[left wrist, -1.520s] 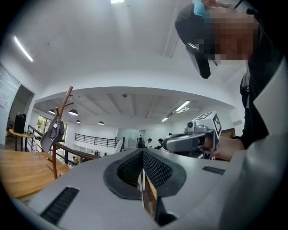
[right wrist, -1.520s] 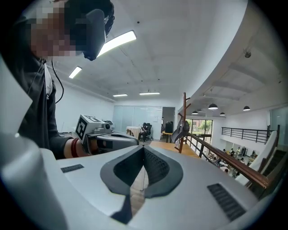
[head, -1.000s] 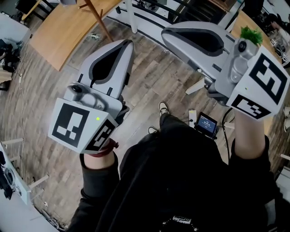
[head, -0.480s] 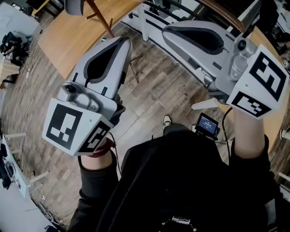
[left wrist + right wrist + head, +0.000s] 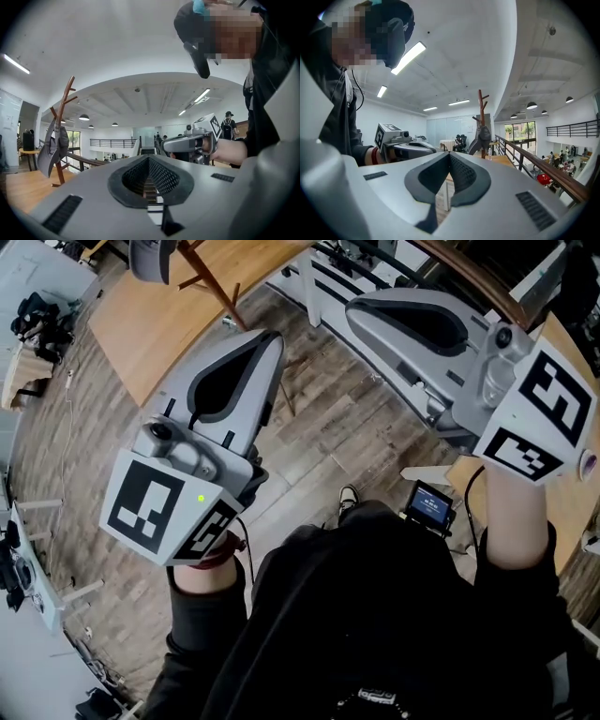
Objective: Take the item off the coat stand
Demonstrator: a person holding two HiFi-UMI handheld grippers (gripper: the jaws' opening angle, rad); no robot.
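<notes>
**Approach to the stand (image 5: 69, 96); item (image 5: 52, 149) hangs on it, well ahead.**
Left gripper (image 5: 149, 158) and right gripper (image 5: 450, 153) jaws closed, empty; open one before reaching; lift the item up off its branch.

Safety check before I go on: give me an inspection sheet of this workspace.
Surface: plank floor; light wood platform under the stand.
Job's things: coat stand upright; grey item hangs on it, untouched.
Clutter: dark gear at far left; screen device near a shoe.
Grippers: left claw shut, empty; right claw shut, empty; both short of the stand.
Cables: black cord beside the screen device.
Surroundings: railing, ceiling lamps, distant people.
</notes>
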